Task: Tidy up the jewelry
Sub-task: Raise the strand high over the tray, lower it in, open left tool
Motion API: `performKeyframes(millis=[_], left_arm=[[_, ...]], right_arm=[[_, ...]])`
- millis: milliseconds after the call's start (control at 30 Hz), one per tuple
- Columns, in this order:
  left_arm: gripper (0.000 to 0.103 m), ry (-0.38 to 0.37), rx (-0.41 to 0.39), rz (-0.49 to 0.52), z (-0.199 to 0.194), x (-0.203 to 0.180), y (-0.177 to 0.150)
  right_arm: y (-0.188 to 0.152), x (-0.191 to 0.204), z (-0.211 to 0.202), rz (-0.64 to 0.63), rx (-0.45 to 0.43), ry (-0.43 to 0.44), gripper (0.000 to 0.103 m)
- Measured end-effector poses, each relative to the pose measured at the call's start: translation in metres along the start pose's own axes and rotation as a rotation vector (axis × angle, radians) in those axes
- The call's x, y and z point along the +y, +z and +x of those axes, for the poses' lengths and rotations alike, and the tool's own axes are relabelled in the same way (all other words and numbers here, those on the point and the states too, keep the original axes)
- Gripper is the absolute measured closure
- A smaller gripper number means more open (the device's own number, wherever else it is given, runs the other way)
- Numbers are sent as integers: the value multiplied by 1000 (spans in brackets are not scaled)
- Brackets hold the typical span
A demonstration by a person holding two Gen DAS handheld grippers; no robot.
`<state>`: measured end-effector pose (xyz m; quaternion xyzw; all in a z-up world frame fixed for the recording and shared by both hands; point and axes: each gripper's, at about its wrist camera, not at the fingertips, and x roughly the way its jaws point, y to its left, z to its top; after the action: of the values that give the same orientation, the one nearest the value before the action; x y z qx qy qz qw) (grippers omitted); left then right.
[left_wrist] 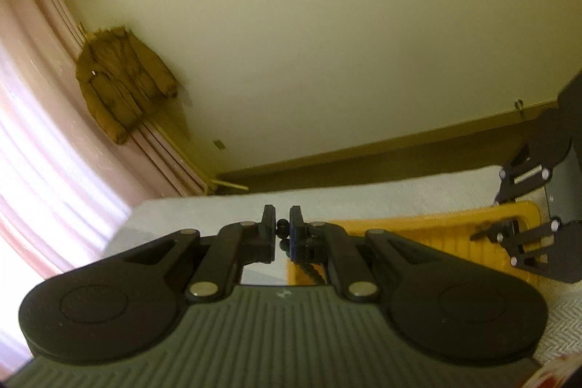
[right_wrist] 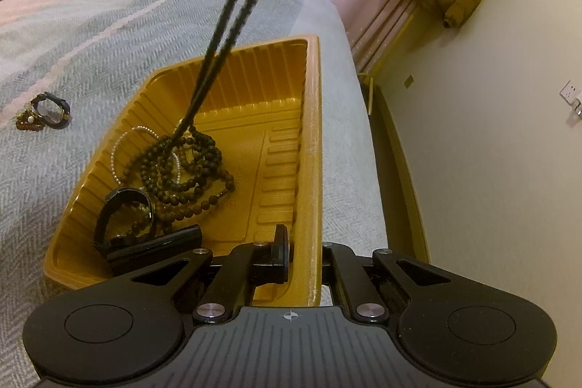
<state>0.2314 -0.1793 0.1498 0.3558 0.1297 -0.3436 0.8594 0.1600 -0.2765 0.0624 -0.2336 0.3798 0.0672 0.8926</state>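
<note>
Left wrist view is filled at the bottom by the left gripper (left_wrist: 282, 231), whose jaws are nearly closed on a few dark beads of a black bead string (left_wrist: 283, 228) pinched between the pads. Behind it, the corner of a yellow tray (left_wrist: 418, 235) is seen on the grey bed cover (left_wrist: 218, 217), and the right gripper (left_wrist: 509, 235) is seen at the right edge of the frame, over the tray's far end.

In the right wrist view, the right gripper (right_wrist: 303, 253) is clamped shut on the rim of the yellow tray (right_wrist: 313, 133), one finger inside the wall and one outside. The black bead string (right_wrist: 232, 10) is stretched as two strands from the top centre of the frame down into the tray, where its lower end meets a heap of brown beads (right_wrist: 185, 170). A pearl bracelet (right_wrist: 123, 144) and a black watch (right_wrist: 123, 217) are also lying in the tray. At the left of the frame, a second watch (right_wrist: 49, 110) and a small brown bracelet (right_wrist: 29, 123) are left on the bed cover (right_wrist: 109, 35), apart from the tray.
</note>
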Motion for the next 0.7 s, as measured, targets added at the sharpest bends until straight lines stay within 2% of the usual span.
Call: performKeyframes(millis=[333,700], left_arm=[[97,-66,70,-34,21,-11,-27],[95,-127,139,-71,40,-15,-34]], right_arm=[[1,0,6,1,9,0,99],[1,-1,8,5,9,2,99]])
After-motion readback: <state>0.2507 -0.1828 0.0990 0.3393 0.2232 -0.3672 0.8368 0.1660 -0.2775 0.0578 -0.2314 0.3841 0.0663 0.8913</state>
